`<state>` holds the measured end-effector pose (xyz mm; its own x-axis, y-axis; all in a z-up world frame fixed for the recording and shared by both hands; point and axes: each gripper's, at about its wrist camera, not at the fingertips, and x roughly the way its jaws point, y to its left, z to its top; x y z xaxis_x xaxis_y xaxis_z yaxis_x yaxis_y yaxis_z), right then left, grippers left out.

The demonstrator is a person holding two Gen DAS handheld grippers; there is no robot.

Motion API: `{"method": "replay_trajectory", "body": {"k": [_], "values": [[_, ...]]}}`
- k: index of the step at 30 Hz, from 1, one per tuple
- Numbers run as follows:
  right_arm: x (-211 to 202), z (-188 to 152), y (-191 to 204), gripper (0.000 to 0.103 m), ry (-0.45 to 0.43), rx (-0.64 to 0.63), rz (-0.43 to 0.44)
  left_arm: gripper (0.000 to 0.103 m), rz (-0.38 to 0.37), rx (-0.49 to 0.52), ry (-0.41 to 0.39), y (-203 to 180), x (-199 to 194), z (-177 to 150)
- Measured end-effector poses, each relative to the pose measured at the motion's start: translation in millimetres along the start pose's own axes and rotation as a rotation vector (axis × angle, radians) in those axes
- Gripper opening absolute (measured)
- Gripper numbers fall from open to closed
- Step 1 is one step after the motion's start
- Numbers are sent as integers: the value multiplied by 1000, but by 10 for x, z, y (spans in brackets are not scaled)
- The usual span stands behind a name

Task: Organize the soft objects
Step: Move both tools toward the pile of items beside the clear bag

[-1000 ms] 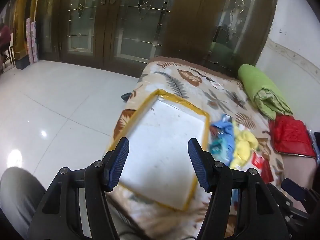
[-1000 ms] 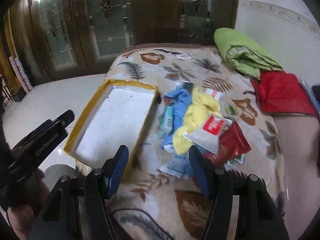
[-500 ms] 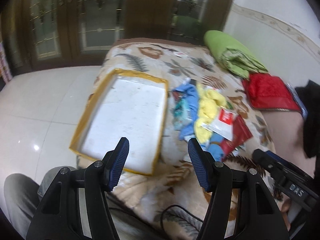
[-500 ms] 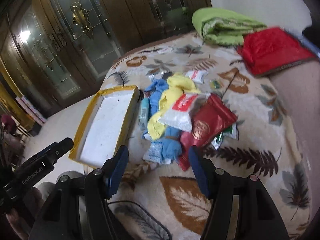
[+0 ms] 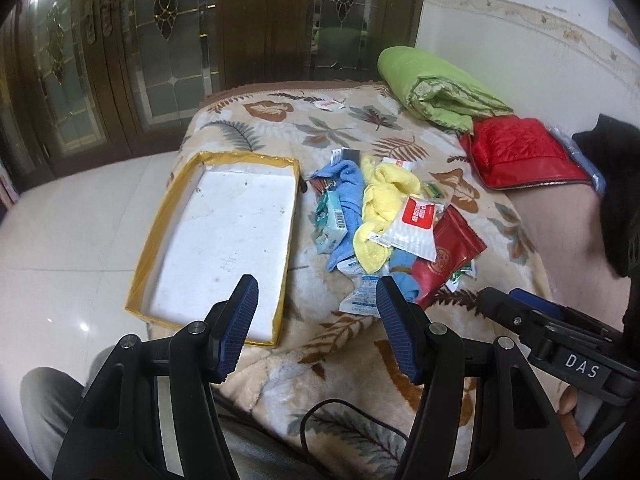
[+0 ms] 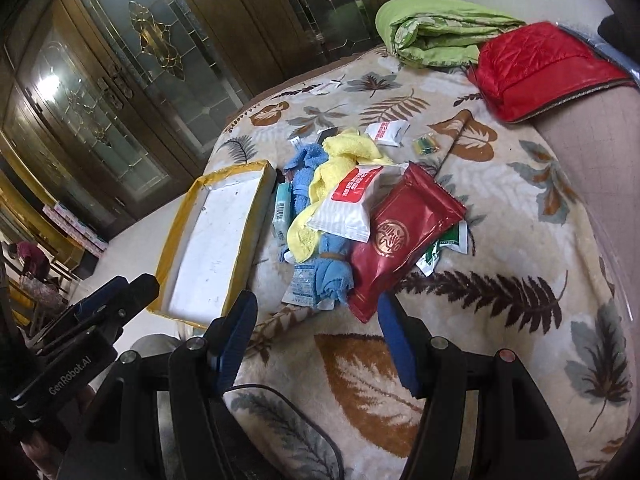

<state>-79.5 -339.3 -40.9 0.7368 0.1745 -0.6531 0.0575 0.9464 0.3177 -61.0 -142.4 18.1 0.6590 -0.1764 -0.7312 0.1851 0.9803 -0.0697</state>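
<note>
A pile of soft things lies on the leaf-patterned blanket [image 5: 360,360]: a yellow towel [image 5: 380,204] [image 6: 316,196], a blue cloth [image 5: 348,192] [image 6: 304,180], a white and red packet [image 5: 412,224] [image 6: 348,204], a dark red pouch [image 5: 444,260] [image 6: 400,236] and small sachets. Left of the pile sits an empty yellow-rimmed tray [image 5: 168,208] [image 6: 178,224]. My left gripper [image 5: 316,300] hovers open above the blanket's near edge, short of the pile. Nothing sits between the fingers of my open right gripper [image 6: 316,316], which hangs just before the red pouch.
A rolled green quilt [image 5: 432,92] [image 6: 436,32] and a red quilted jacket [image 5: 520,152] [image 6: 540,64] lie at the back right. White floor tiles [image 5: 80,220] and dark glass doors [image 5: 168,40] are to the left. A black cable [image 5: 348,416] crosses the near blanket.
The left view has swung right, from over the tray to face the pile. The right gripper tilted and moved closer to the pile. Both stayed open.
</note>
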Motion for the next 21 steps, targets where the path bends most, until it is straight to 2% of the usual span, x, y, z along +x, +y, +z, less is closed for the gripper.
{"method": "replay_trajectory", "body": {"k": [9,12,21], "values": [[7,-51,-101,63,-2,9,18,61,36,18,-31,-117,-9,-65],[37,-48,-115,63,-2,21,20,61,23,18,-9,-93,60,-85],[158,-42,-16,63,1,19,22,61,58,17,10,-18,111,-166]]}}
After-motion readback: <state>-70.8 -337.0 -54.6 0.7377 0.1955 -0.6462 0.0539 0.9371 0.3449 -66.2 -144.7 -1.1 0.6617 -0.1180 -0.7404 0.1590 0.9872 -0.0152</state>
